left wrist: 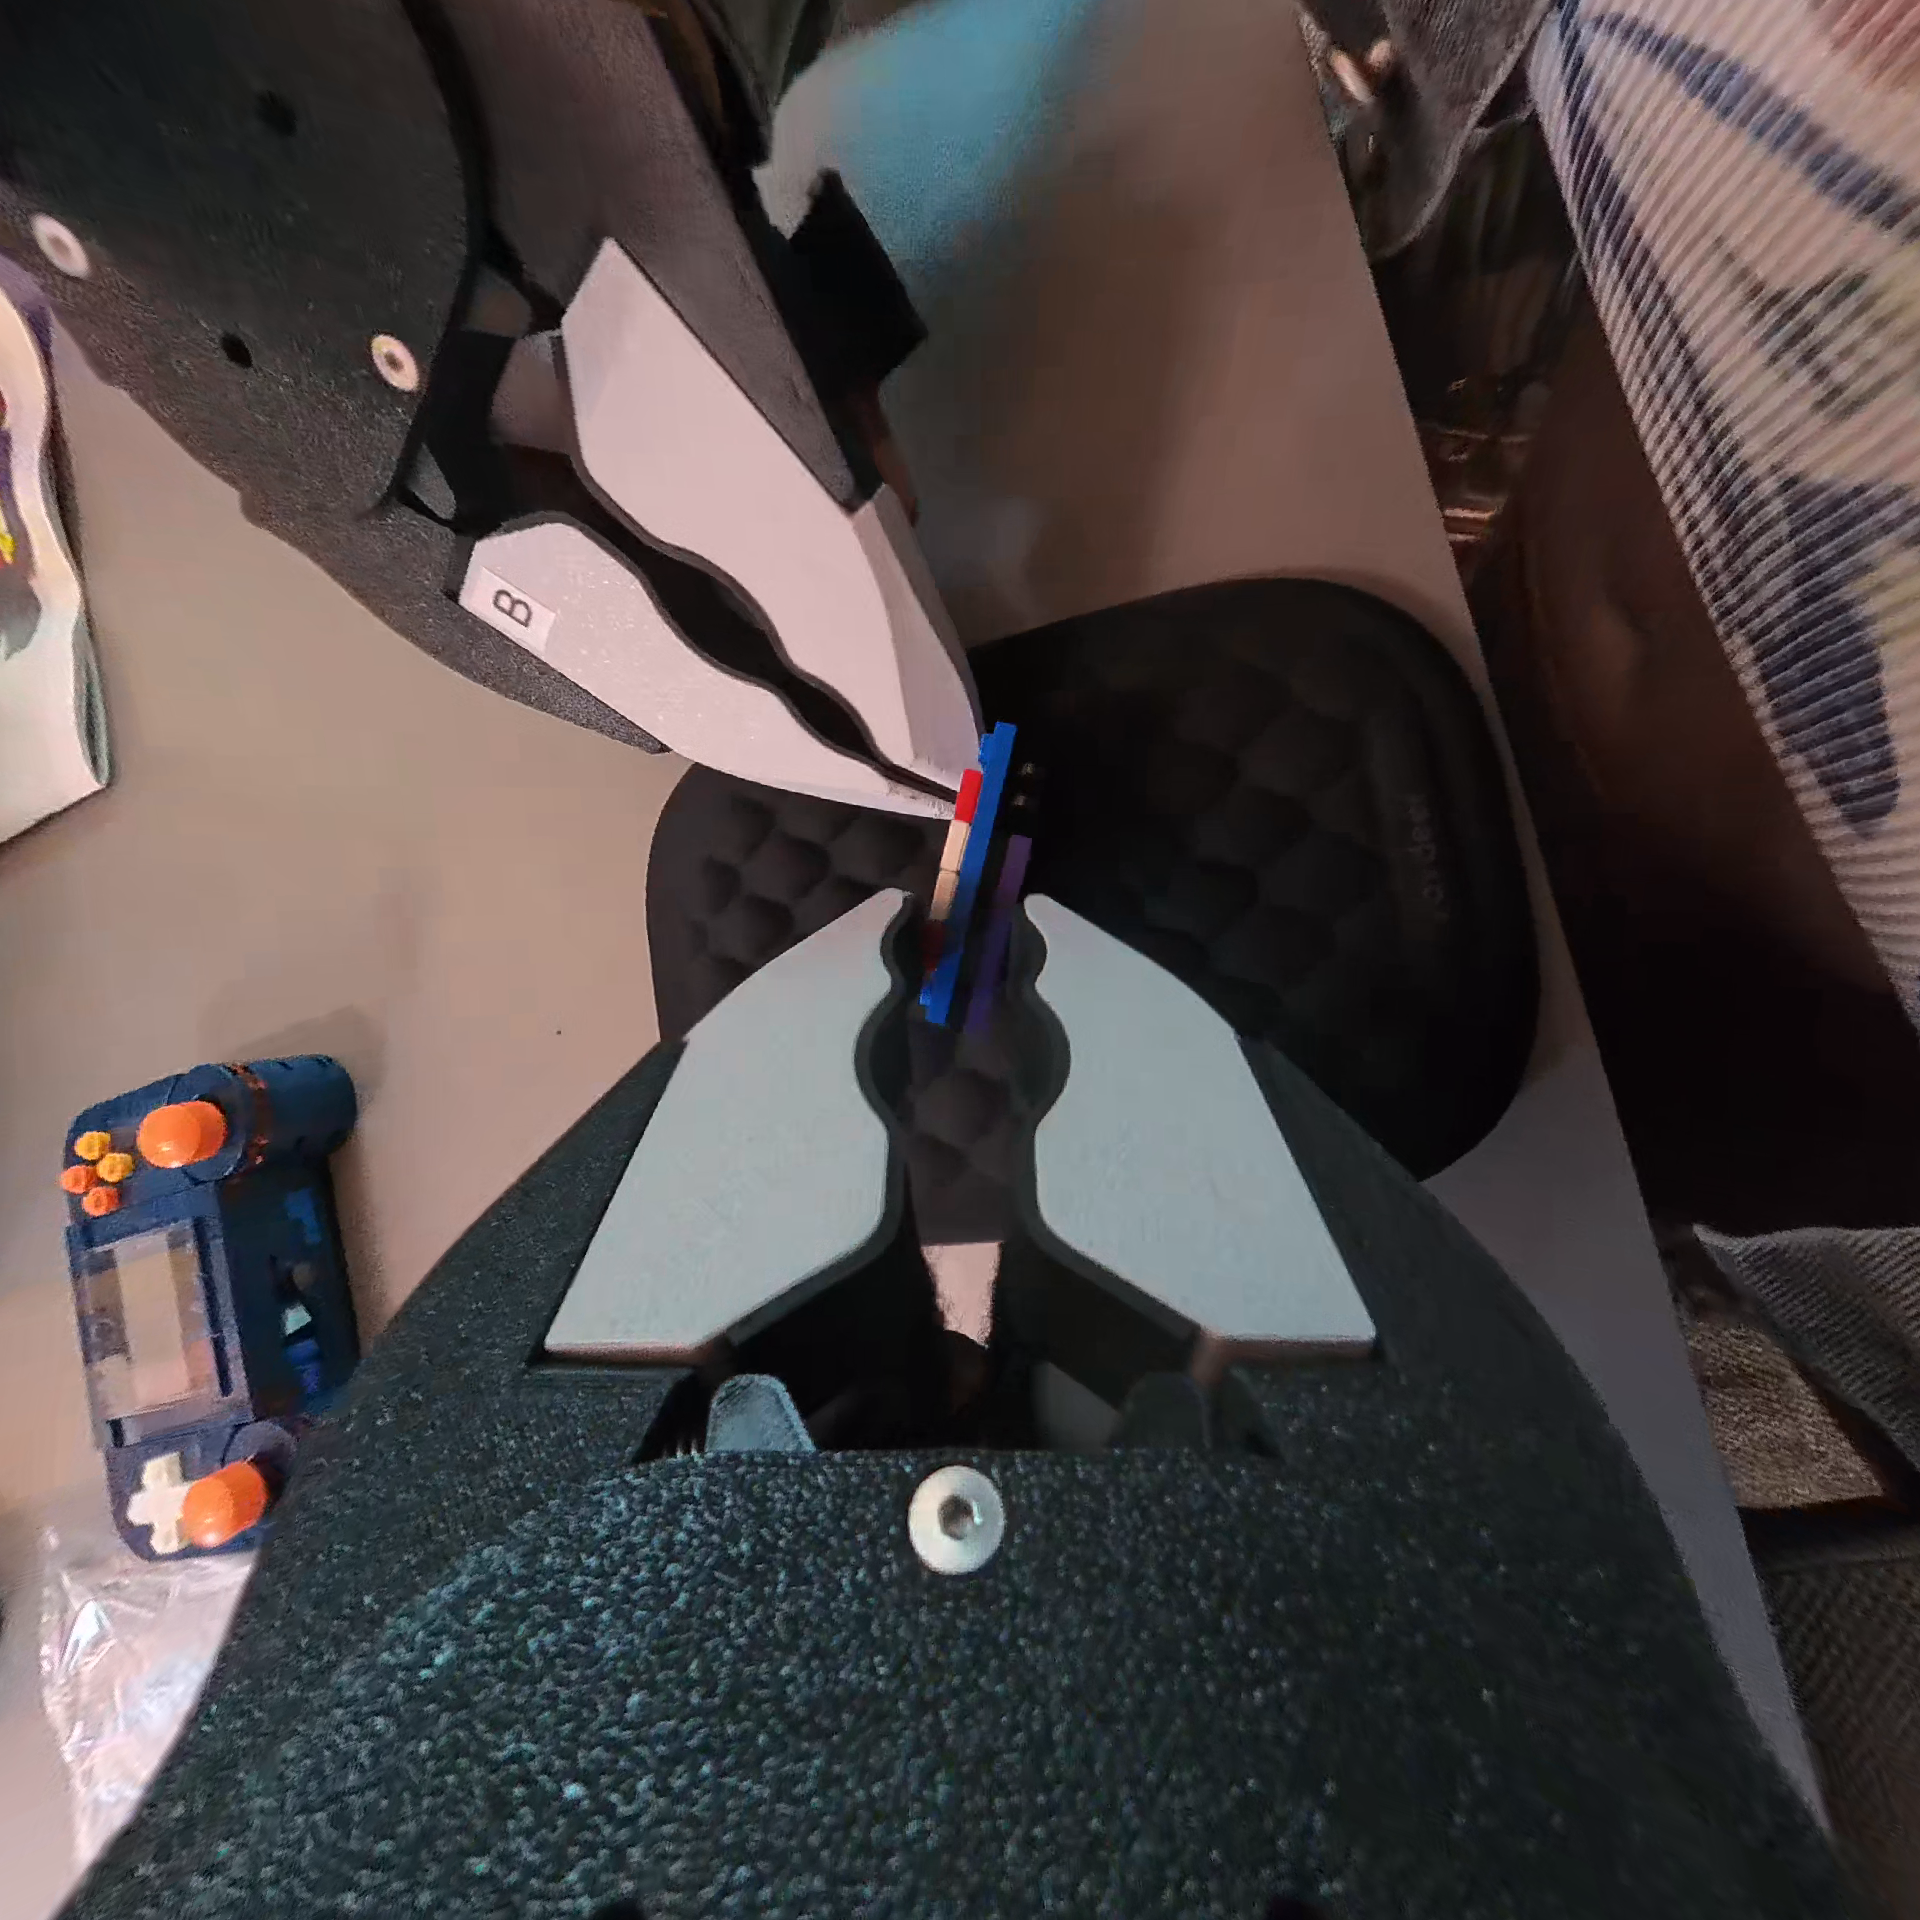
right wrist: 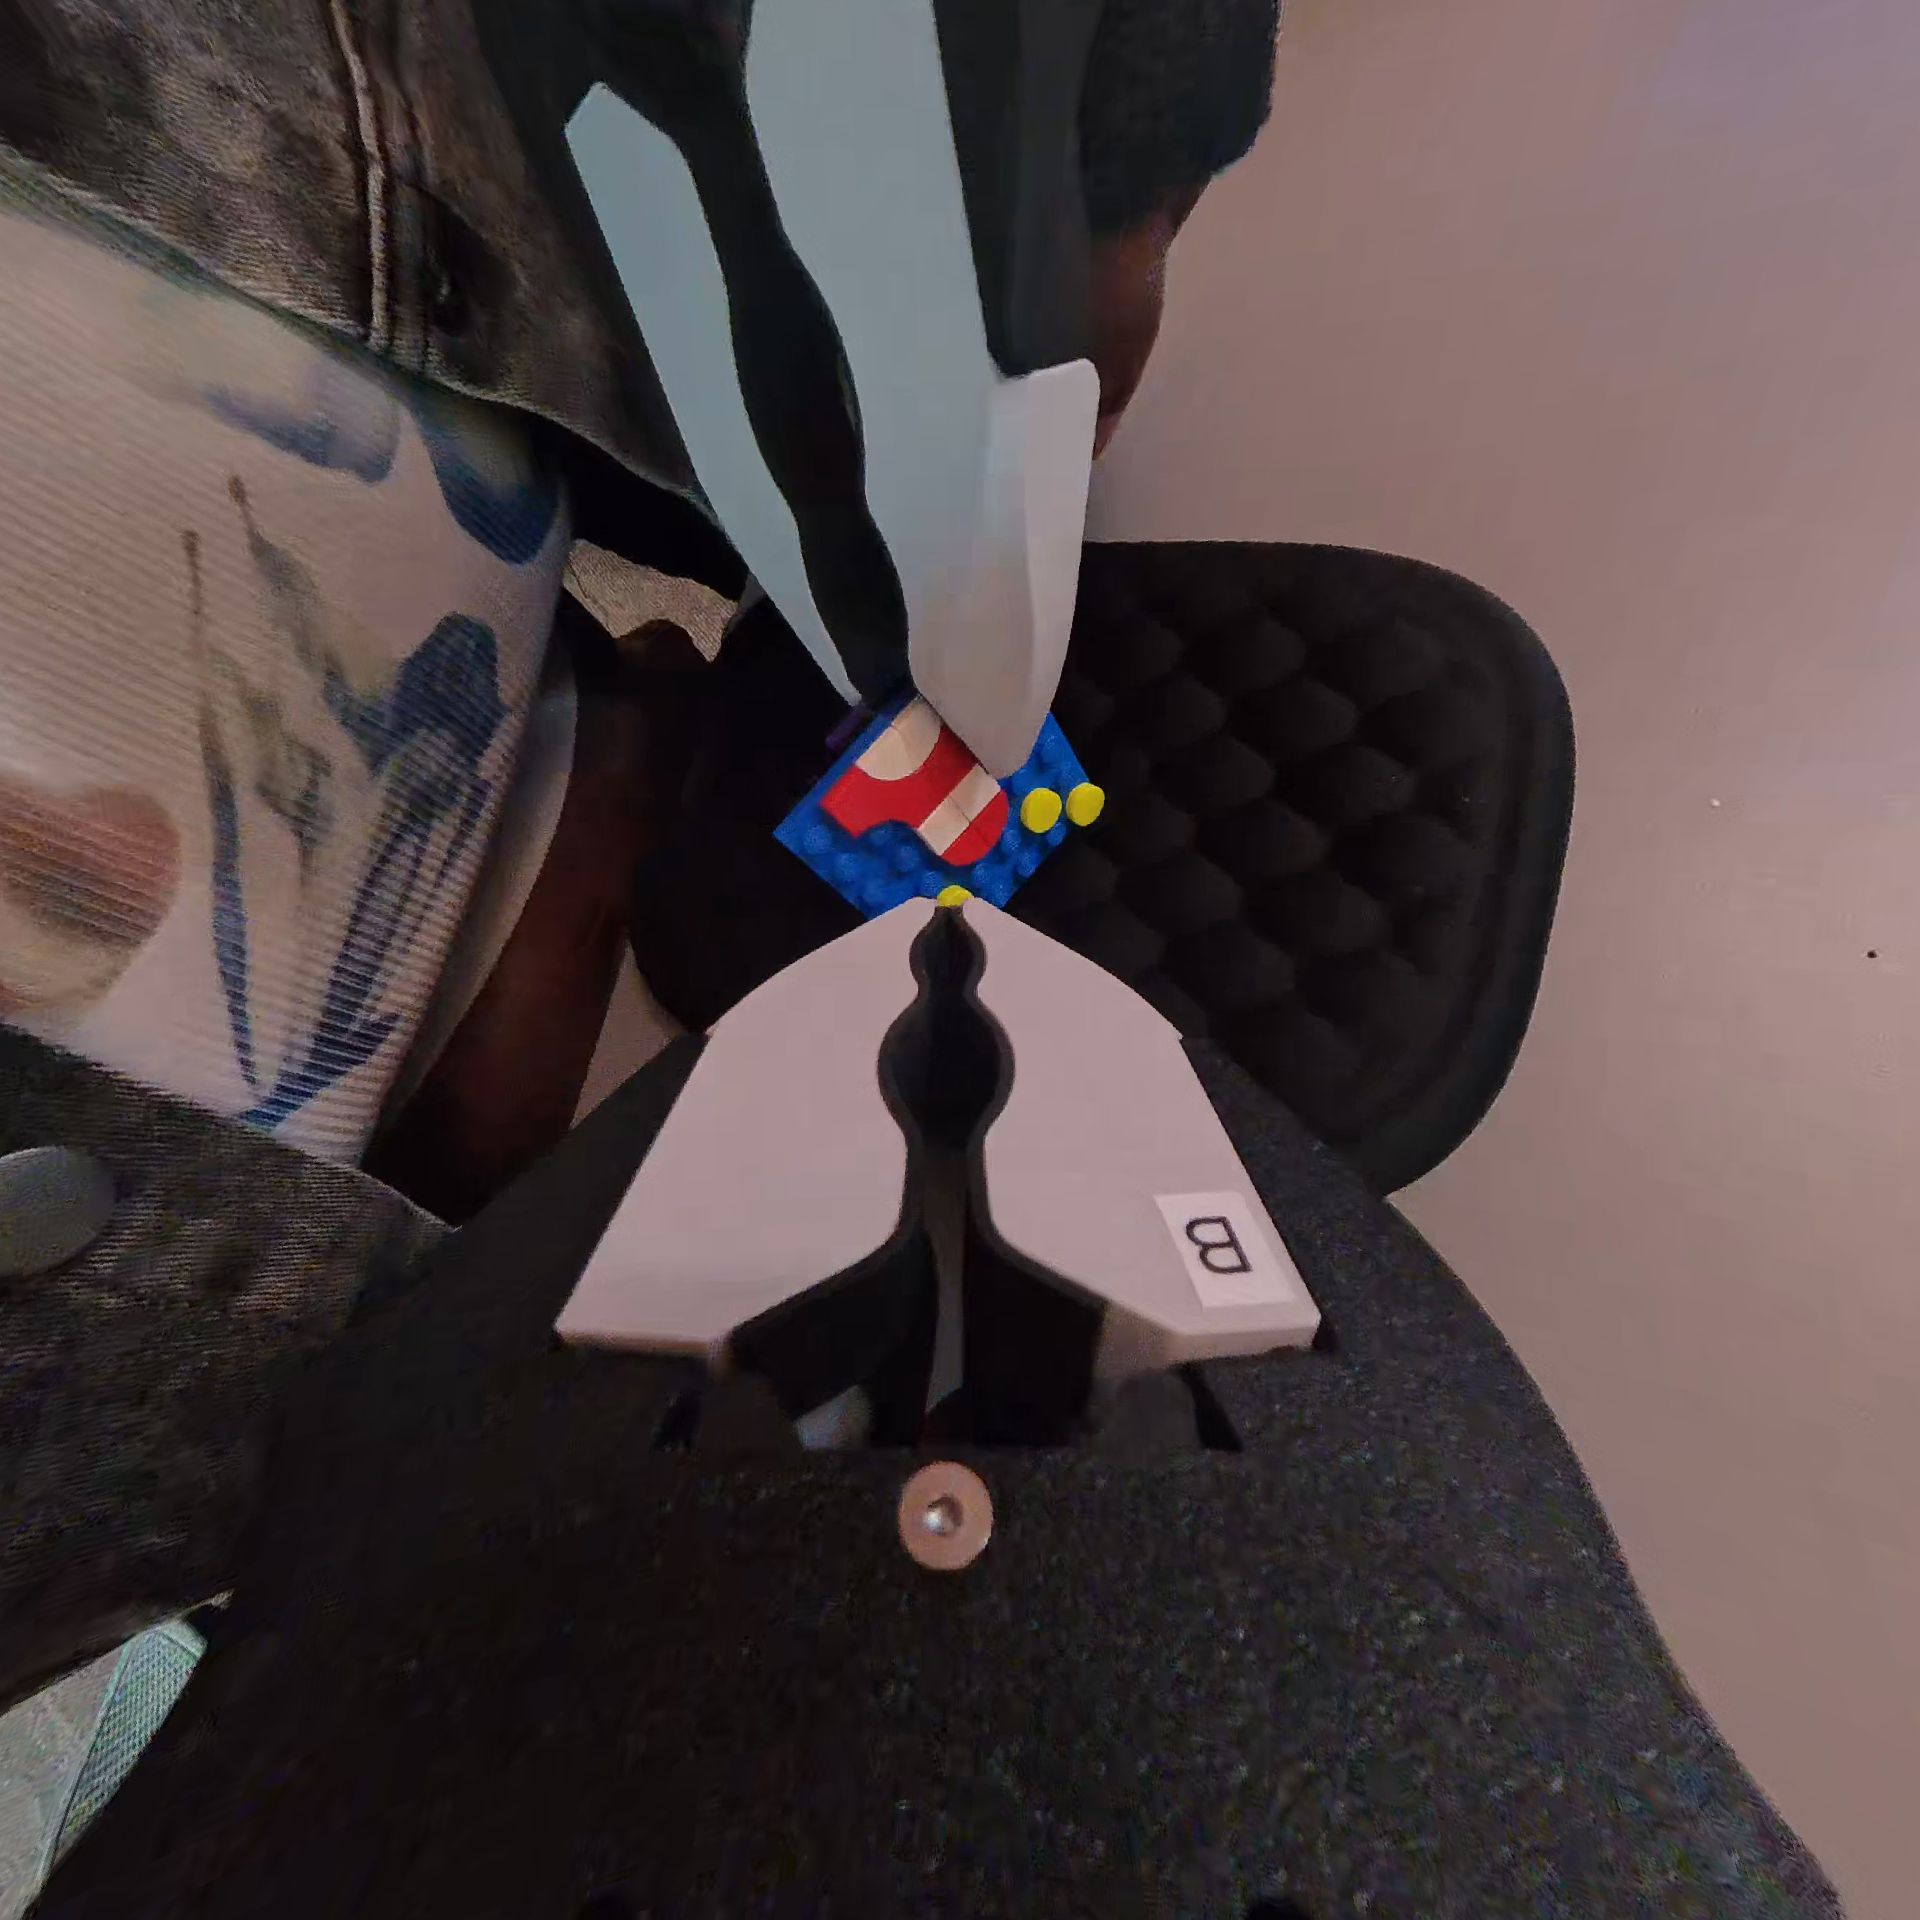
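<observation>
dim, soft indoor light | strong fisheye warp | edges motion-blurred | centre sharp

Wrist cameras face-to-face, close — sharing brick plate (left wrist: 971, 883).

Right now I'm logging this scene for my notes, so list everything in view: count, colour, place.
brick plate: one, blue with red, cream and yellow pieces on its face, purple and black layers behind; held in the air between both grippers.
yellow stud: one, at the plate's lower corner, at the right gripper's fingertips.
padded case: one, black, quilted, on the table behind the plate.
brick game console: one, dark blue with orange buttons, on the table at left.
plastic bag: one, clear, bottom left.
table: one, pale.
left gripper: black, pale fingers, clamped on the plate's edge.
right gripper: black, pale fingers, closed at the plate's corner.
</observation>
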